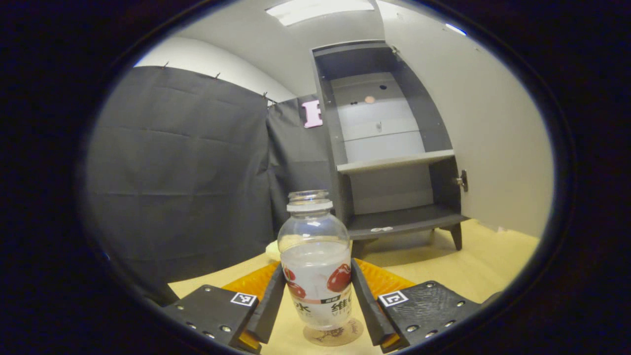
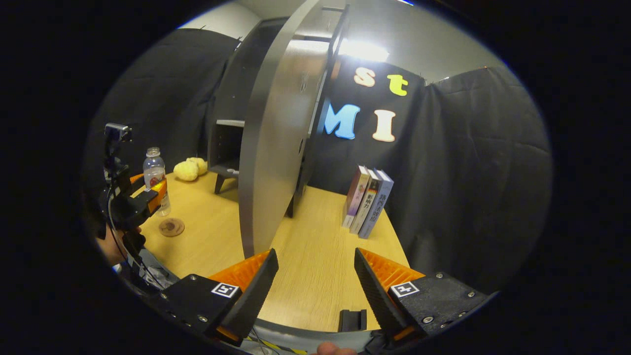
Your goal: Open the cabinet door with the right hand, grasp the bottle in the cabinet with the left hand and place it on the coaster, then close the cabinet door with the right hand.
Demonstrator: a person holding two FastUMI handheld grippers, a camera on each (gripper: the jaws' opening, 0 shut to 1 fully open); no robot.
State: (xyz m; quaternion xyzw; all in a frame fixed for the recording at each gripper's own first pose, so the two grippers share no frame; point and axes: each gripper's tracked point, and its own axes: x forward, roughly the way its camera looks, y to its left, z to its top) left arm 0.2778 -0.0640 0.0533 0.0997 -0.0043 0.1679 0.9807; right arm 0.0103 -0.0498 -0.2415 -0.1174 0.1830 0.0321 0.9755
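Bottle's out of the cabinet, gripped just above the coaster.

Left gripper view: the left gripper [image 1: 318, 301] has both fingers squeezed on the bottle [image 1: 315, 261], coaster [image 1: 333, 334] right under its base; cabinet [image 1: 389, 148] stands open behind. Right gripper view: the right gripper [image 2: 315, 286] is spread wide, holding nothing, facing the cabinet door [image 2: 276, 148]; bottle off left, hanging a bit above the coaster [image 2: 171, 227], books [image 2: 368, 201] to the right.

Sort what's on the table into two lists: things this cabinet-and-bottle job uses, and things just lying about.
Job things:
- bottle, held in the left gripper
- coaster, on the table
- cabinet, with its cabinet door open
- right gripper, open

Lying about:
- three books, upright by the black cloth
- yellow plush thing by the cabinet
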